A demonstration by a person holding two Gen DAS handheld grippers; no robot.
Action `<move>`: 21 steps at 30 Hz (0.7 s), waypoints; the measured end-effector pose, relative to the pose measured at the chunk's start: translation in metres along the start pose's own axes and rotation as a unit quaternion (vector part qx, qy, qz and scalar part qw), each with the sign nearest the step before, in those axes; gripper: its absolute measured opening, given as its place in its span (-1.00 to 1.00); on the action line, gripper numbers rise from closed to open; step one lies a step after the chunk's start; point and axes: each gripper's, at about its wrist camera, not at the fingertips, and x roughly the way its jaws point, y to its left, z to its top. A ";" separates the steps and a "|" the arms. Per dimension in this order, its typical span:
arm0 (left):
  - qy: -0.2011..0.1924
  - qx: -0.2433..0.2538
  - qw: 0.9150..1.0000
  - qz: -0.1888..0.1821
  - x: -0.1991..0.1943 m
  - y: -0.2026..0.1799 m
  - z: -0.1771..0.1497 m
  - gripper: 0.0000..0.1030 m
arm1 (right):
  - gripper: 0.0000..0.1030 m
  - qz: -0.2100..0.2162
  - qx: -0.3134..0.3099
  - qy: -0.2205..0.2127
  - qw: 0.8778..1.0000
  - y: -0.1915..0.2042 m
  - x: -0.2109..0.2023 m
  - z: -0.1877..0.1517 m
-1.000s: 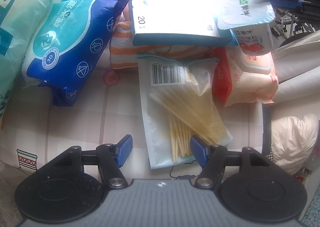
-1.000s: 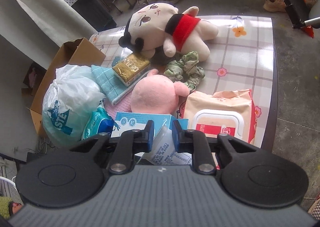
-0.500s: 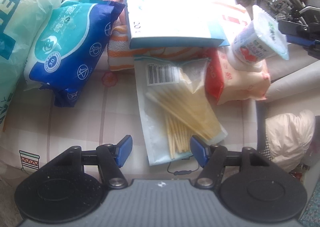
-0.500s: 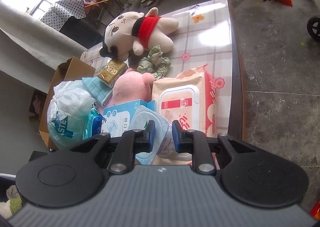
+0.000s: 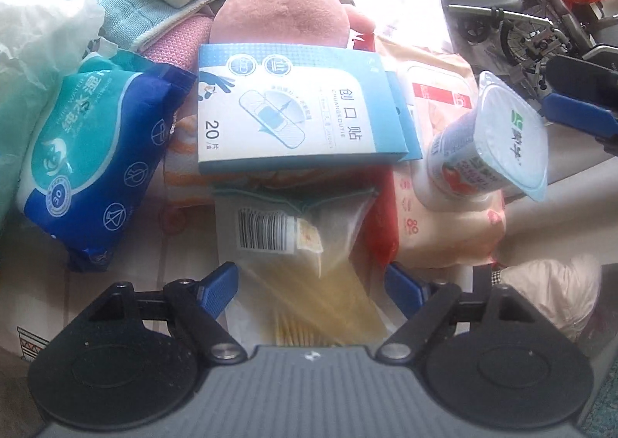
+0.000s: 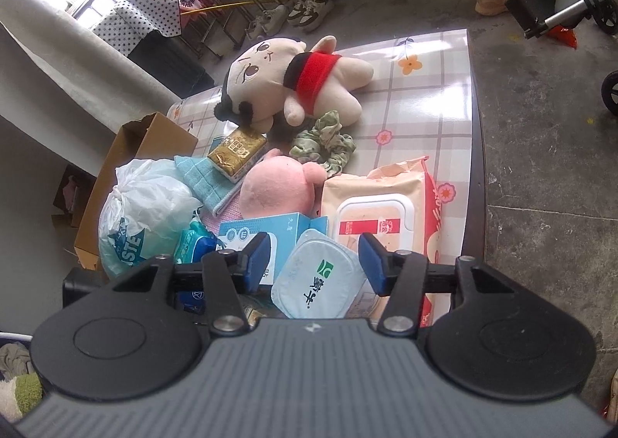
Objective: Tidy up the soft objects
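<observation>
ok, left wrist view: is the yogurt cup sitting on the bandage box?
No, the yogurt cup rests tilted on the peach wet-wipes pack, to the right of the bandage box.

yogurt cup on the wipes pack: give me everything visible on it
The yogurt cup is a small white plastic tub with red strawberry print on its wall and a pale blue foil lid, sealed, bearing a green logo and dark characters. It sits tilted on the peach wet-wipes pack, lid tipped toward the right gripper. That gripper's jaws have just been opening: they stand either side of the lid and do not press it.
</observation>
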 end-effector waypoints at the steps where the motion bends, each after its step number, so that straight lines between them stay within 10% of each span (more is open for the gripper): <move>1: 0.002 0.002 1.000 0.007 0.005 -0.003 -0.001 0.61 | -0.02 0.000 0.001 0.000 1.000 0.000 0.001 0.000; 7: 0.004 0.040 0.999 0.025 0.006 -0.005 -0.004 0.22 | 0.05 -0.007 -0.006 0.005 1.000 0.002 0.004 -0.004; 14: 0.014 0.095 0.994 0.043 0.001 -0.007 -0.009 0.58 | 0.60 -0.032 -0.083 0.022 0.996 0.024 0.004 -0.003; 21: 0.023 0.115 0.991 0.058 0.020 -0.018 -0.014 0.58 | 0.68 -0.058 -0.190 0.060 0.978 0.051 0.026 -0.004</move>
